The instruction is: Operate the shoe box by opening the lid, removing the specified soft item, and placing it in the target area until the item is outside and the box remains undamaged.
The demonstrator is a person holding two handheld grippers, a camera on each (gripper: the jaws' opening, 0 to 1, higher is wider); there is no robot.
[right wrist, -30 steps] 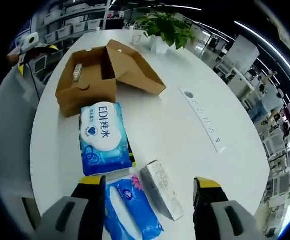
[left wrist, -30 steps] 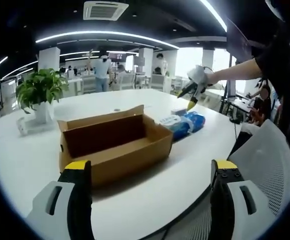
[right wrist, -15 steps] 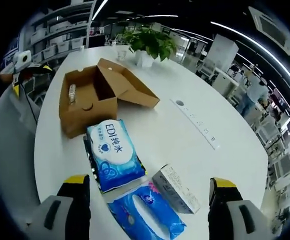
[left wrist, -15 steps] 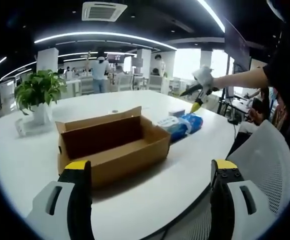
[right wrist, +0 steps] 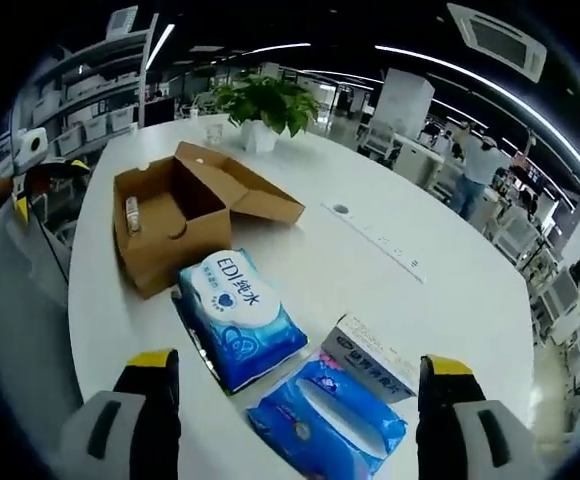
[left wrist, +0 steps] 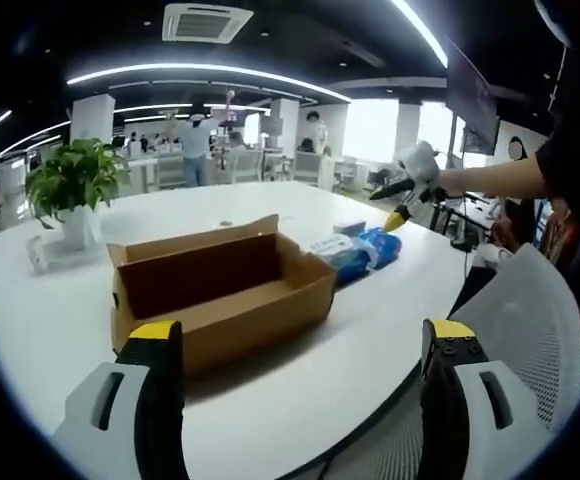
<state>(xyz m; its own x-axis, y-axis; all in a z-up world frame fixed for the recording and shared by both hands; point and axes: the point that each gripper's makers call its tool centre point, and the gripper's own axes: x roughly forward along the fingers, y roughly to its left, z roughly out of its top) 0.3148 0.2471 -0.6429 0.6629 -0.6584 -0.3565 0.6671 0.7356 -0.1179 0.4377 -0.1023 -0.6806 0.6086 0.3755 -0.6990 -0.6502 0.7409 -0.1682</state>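
An open brown cardboard shoe box (left wrist: 220,290) lies on the white table (left wrist: 50,320), its lid flap (right wrist: 255,192) folded back. In the right gripper view a small pale item (right wrist: 132,213) shows inside the box (right wrist: 170,225). Beside the box rest a blue-and-white wipes pack (right wrist: 240,315) and a second blue soft pack (right wrist: 325,420). The packs (left wrist: 358,253) also appear past the box in the left gripper view. My right gripper (right wrist: 295,420) hovers open above the packs, holding nothing; it shows in the air (left wrist: 400,195). My left gripper (left wrist: 300,400) stands open before the box.
A small white carton (right wrist: 372,360) lies by the second pack. A power strip (right wrist: 375,240) runs along the table's middle. A potted plant (left wrist: 70,185) stands at the far side. A mesh chair (left wrist: 530,330) sits at the table's near edge. People stand in the office behind.
My right gripper has drawn up and back from the packs, so more table shows. In the left gripper view it has drifted right. Box and packs stay put.
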